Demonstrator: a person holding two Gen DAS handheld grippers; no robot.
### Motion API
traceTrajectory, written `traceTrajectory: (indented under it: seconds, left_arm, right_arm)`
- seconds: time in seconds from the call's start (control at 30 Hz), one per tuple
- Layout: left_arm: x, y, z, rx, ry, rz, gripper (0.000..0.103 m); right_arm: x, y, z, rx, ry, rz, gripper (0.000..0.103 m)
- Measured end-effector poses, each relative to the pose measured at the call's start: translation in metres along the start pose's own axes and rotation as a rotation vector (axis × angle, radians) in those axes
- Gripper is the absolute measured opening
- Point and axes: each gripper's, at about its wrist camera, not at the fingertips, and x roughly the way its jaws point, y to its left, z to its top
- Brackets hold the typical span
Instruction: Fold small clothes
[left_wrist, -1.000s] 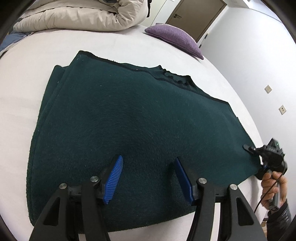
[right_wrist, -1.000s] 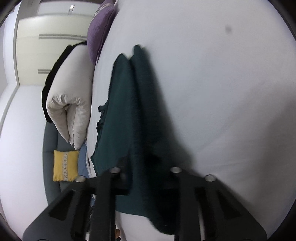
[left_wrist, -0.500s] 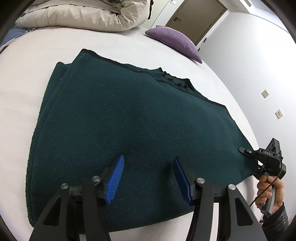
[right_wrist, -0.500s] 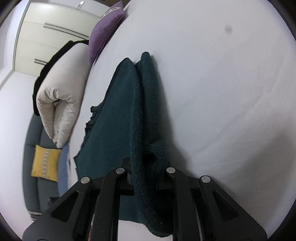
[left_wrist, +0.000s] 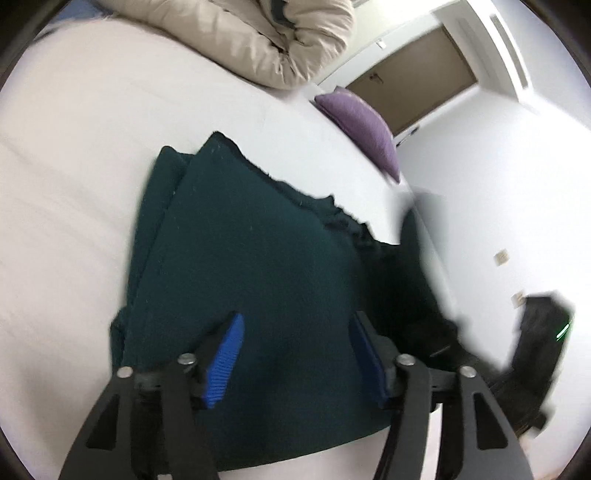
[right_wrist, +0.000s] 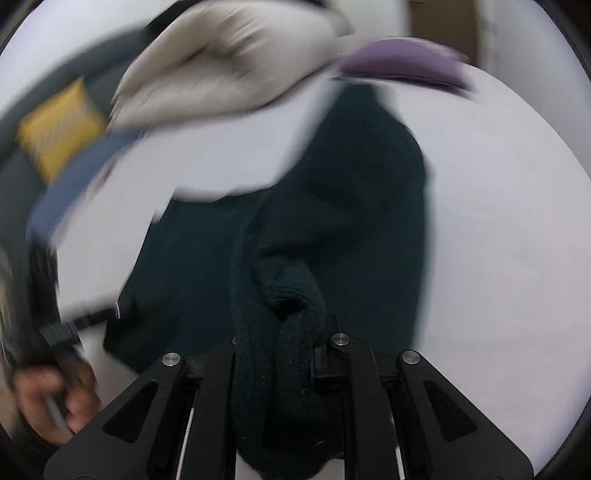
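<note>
A dark green knitted sweater (left_wrist: 258, 258) lies on the white bed (left_wrist: 74, 184). My left gripper (left_wrist: 295, 321) hovers over its near hem. The blue pads (left_wrist: 225, 354) stand apart and the jaws are opening, with cloth beneath them but no grip. My right gripper (right_wrist: 280, 332) is shut on a bunched edge of the sweater (right_wrist: 369, 184), and that side is lifted and draped over the rest. In the left wrist view the right gripper (left_wrist: 535, 350) is a dark blur at the right. In the right wrist view the left gripper (right_wrist: 55, 332) and the hand (right_wrist: 44, 398) holding it are blurred at the left.
A beige duvet (left_wrist: 258, 37) is piled at the far side of the bed, with a purple pillow (left_wrist: 362, 125) beside it and a brown door (left_wrist: 413, 85) behind. A yellow cushion (right_wrist: 59, 125) sits on a dark sofa past the bed. A white wall runs along the right.
My right gripper has risen and swung fast across with the sweater's right edge, rolling as it went. That side has come off the bed. My left gripper has shifted and its pads stand wider.
</note>
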Motion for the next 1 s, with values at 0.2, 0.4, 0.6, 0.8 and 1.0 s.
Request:
traceTrajectory:
  seconds: [0.2, 0.4, 0.6, 0.8, 1.0]
  left_arm:
    - [0.015, -0.013, 0.013, -0.019, 0.059, -0.099, 0.075]
    - [0.054, -0.028, 0.032, -0.062, 0.175, -0.131, 0.079]
    - [0.094, -0.040, 0.038, -0.063, 0.289, -0.120, 0.061]
    - [0.105, -0.038, 0.035, -0.057, 0.320, -0.108, 0.016]
    - [0.092, -0.038, 0.035, -0.040, 0.294, -0.149, 0.013]
  right_arm:
    - [0.032, 0.041, -0.011, -0.114, 0.037, -0.041, 0.011]
    - [0.015, 0.038, -0.020, -0.179, -0.013, -0.074, 0.011]
    - [0.009, 0.052, -0.038, -0.297, -0.042, -0.130, 0.017]
    - [-0.022, 0.046, -0.063, -0.351, -0.077, -0.084, 0.036]
    - [-0.083, 0.014, -0.089, -0.218, -0.132, 0.181, 0.036]
